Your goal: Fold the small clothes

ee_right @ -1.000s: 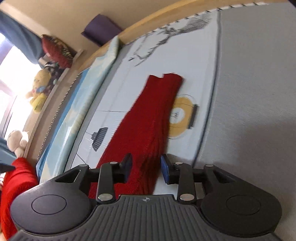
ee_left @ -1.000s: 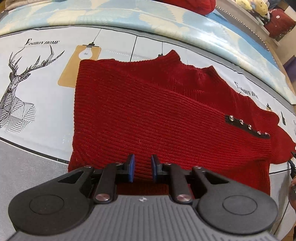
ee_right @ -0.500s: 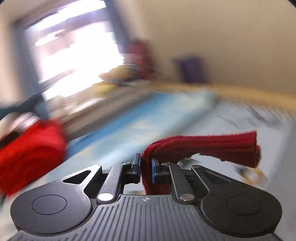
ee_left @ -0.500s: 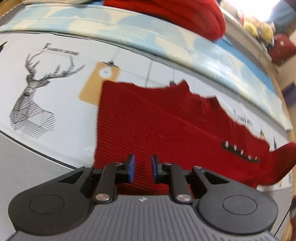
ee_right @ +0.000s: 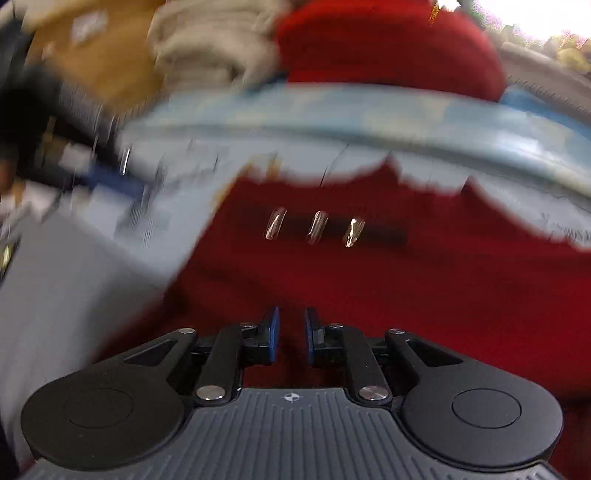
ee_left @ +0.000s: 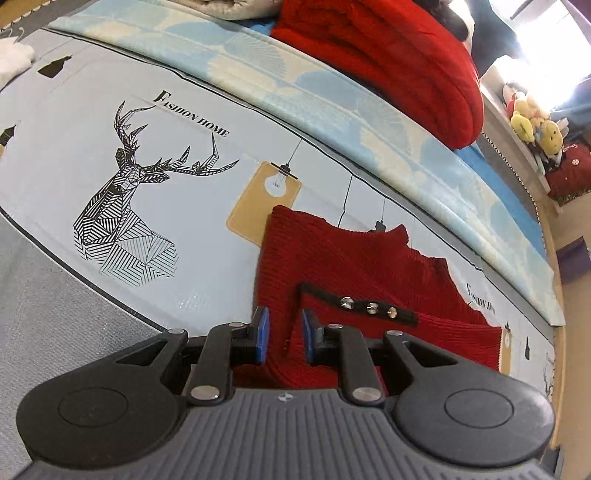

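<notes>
A red ribbed knit sweater (ee_left: pixel 354 266) lies on the printed bed sheet, one side folded over so a black strap with three shiny studs (ee_left: pixel 371 307) lies on top. My left gripper (ee_left: pixel 283 334) is open, its blue pads just over the sweater's near left edge, holding nothing. In the blurred right wrist view the sweater (ee_right: pixel 424 280) fills the middle, the studs (ee_right: pixel 316 227) ahead. My right gripper (ee_right: pixel 291 334) is open just above the cloth, nothing between its pads.
A folded red garment (ee_left: pixel 399 59) and a beige one (ee_left: pixel 236 7) lie on the blue strip at the back. The sheet carries a deer print (ee_left: pixel 136 206) to the left. Plush toys (ee_left: pixel 535 125) sit on a ledge at far right.
The right gripper carried the sweater's end over onto the body and let it go, its jaws opening. The studded strap now lies on top near the left gripper, which has pulled back.
</notes>
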Motion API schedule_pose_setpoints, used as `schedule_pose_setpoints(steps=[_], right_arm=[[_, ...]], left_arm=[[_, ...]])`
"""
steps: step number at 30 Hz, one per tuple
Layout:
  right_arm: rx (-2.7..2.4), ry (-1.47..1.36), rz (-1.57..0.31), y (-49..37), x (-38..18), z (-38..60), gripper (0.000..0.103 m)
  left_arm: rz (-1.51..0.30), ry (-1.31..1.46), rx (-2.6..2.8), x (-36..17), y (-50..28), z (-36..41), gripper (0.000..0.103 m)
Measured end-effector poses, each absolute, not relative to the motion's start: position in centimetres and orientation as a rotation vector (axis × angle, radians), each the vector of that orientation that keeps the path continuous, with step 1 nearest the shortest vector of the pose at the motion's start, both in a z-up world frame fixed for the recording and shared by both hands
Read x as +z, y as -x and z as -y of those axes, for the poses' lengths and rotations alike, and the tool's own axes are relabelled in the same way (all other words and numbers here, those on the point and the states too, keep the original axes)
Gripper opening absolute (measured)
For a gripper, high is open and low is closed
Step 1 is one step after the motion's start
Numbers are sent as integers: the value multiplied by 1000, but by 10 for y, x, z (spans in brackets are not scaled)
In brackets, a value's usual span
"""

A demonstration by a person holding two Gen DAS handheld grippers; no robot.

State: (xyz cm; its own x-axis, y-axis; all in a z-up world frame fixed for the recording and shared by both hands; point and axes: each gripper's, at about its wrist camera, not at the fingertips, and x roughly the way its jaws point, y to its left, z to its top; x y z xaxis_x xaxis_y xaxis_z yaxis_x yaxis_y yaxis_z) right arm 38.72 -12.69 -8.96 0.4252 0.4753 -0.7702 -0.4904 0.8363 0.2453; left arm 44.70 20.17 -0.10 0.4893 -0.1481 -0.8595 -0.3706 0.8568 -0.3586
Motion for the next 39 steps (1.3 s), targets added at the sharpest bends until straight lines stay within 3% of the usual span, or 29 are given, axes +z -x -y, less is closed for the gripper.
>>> schedule_pose_setpoints(steps=[6, 10, 16, 17, 24, 25, 26, 28, 33, 39], right_arm=[[565, 101, -929, -372, -39, 179, 27], [378, -77, -885, -372, -11, 244, 34], [120, -96, -816, -370, -12, 304, 36], [117, -99, -812, -372, -14, 308, 35], [-3, -145, -880, -386, -38, 343, 35], [-20, -174, -903, -389, -46, 347, 36], [-33, -207, -925, -392, -53, 354, 36], [-53, -276, -958, -398, -62, 363, 36], [-67, -371, -976, -402, -71, 376, 36], [-50, -418, -1001, -404, -80, 370, 37]], left_arm=[[-1087, 559, 128, -12, -452, -198, 19], [-1110, 599, 107, -30, -457, -193, 19], [-1122, 596, 72, -58, -470, -178, 19], [-1126, 587, 77, -63, -473, -175, 24], [-1135, 450, 91, -86, -479, -151, 31], [-1129, 408, 91, -86, -479, -146, 28], [-1119, 370, 103, -84, -479, -143, 14], [-1074, 320, 151, -74, -476, -143, 1], [-944, 311, 173, -37, -467, -148, 0], [-1037, 284, 350, -48, -463, -168, 0]])
